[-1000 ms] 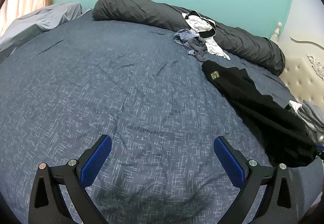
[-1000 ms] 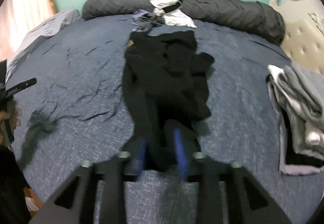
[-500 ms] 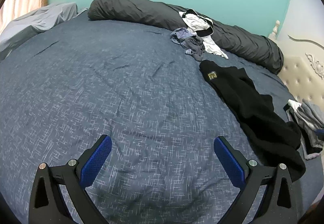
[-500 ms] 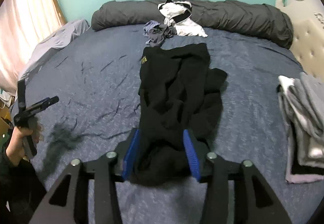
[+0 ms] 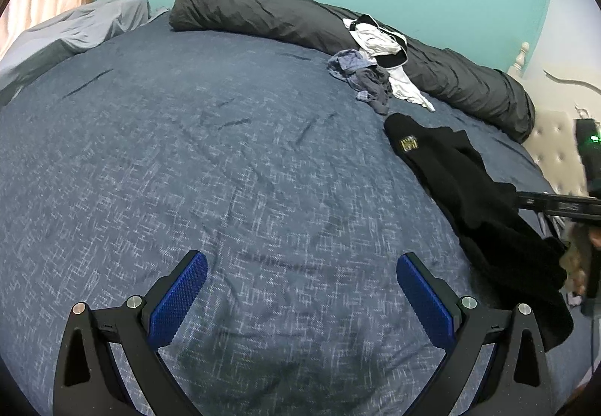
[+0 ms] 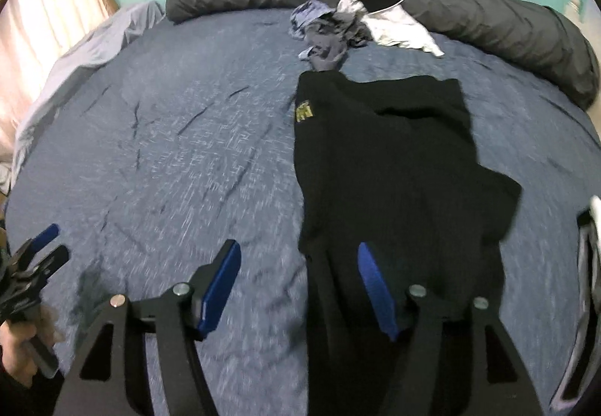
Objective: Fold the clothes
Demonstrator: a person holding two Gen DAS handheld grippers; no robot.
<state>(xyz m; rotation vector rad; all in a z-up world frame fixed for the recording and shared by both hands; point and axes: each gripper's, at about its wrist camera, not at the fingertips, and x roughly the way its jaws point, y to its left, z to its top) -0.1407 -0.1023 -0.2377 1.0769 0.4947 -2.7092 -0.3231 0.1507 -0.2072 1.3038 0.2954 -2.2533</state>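
The right wrist view was smeared by motion blur, so the weave of the blue bedspread [image 6: 188,160] and the yellow emblem on the black garment [image 6: 394,168] could not be read. The garment's near end ran behind the right gripper [image 6: 296,284]. At the right edge a grey and white pile [image 6: 589,247] was cut off. In the left wrist view a blurred hand [image 5: 586,250] showed partly

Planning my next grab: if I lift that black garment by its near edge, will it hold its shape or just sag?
Likely sag: the black garment already lies bunched in soft folds on the bed cover. It looks thick and knit-like, so probably weighty for cloth. It should drag rather than slide, judging by the creased cover around it.
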